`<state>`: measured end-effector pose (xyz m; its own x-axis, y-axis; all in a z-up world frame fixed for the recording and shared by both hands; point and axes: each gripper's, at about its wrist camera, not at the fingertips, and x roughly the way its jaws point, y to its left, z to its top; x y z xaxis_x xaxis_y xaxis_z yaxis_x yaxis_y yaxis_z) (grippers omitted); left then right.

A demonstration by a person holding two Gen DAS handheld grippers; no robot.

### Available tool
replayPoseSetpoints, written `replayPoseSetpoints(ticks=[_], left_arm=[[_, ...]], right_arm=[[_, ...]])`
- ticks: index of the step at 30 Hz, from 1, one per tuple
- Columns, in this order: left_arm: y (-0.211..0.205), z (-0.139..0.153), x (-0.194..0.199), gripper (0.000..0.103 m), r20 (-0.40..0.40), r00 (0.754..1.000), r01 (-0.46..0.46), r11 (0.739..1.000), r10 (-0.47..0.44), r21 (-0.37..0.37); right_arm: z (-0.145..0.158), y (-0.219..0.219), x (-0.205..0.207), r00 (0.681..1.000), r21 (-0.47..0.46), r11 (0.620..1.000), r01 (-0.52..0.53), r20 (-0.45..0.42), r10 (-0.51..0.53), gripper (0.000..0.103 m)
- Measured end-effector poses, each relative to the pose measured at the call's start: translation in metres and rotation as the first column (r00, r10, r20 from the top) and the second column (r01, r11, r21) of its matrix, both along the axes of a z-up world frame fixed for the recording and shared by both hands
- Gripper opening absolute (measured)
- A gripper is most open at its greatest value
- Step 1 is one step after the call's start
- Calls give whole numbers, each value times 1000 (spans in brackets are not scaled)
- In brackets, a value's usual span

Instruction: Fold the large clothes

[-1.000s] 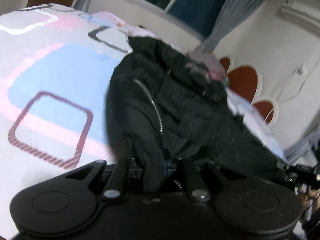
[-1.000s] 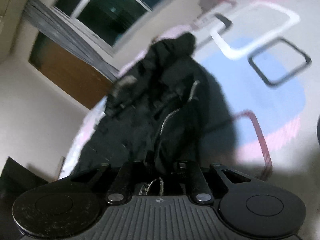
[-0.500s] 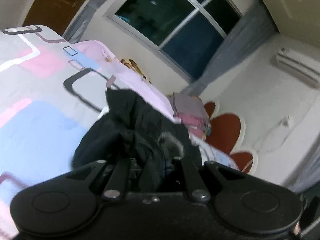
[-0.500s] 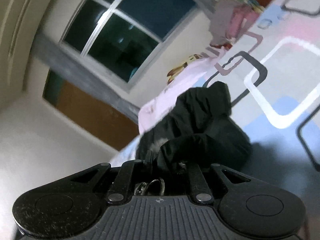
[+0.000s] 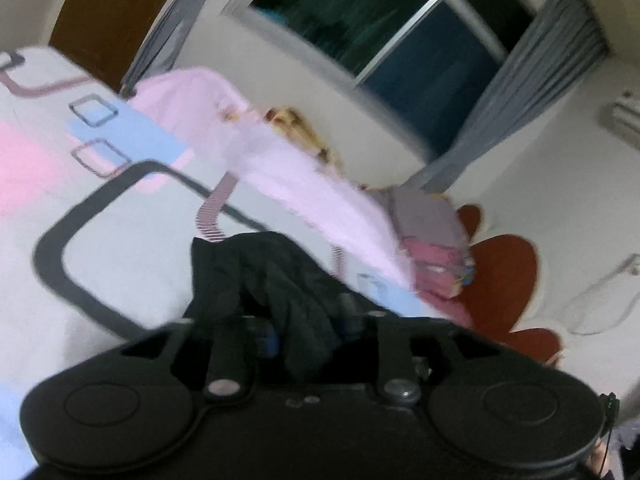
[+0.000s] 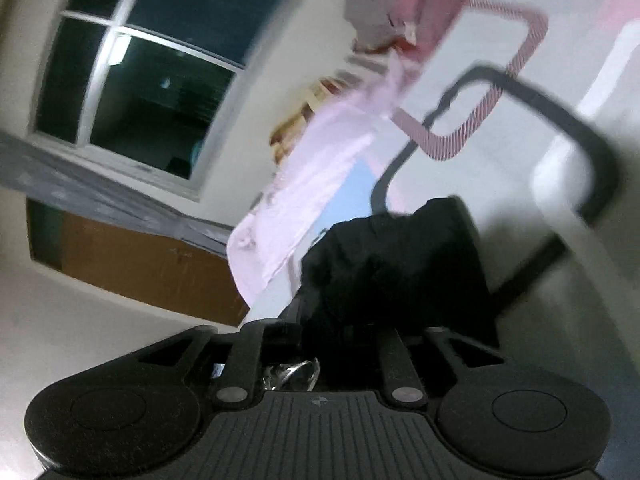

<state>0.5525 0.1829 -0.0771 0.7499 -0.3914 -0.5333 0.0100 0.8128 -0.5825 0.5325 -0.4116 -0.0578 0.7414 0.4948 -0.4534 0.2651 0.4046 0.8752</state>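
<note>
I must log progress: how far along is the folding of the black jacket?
Done: both grippers have gripped the black jacket. In hand: left gripper and right gripper hold it bunched over the patterned bedsheet. Left: no neat fold shows yet.

Black jacket [image 5: 276,280], white bedspread [image 5: 132,240] (pink, blue, grey squares)

Hiding both fingertips of the left gripper [image 5: 306,332] under bunched black jacket [image 5: 276,280]; likewise burying those of the right gripper [image 6: 340,344]. Blurring everything beyond the jacket, smearing the bedsheet [image 5: 120,216] pattern and the window [image 5: 400,28].
</note>
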Motion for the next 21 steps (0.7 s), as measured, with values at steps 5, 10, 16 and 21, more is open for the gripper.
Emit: replayPoseSetpoints(ticks=[5, 10, 16, 21], left_arm=[[7, -29, 37, 41, -49, 999, -1, 1000, 1, -2], [5, -10, 6, 47, 79, 996, 35, 997, -41, 69], [23, 1, 0, 96, 141, 988, -63, 997, 56, 48], [3, -4, 38, 82, 53, 989, 121, 963, -138, 241]], right_arm=[[-3, -2, 15, 997, -223, 975, -2, 73, 19, 67], [10, 43, -18, 959, -575, 807, -139, 126, 254, 67], [-1, 59, -3, 953, -658, 731, -178, 70, 295, 67], [-5, 76, 16, 944, -691, 690, -216, 33, 328, 66]])
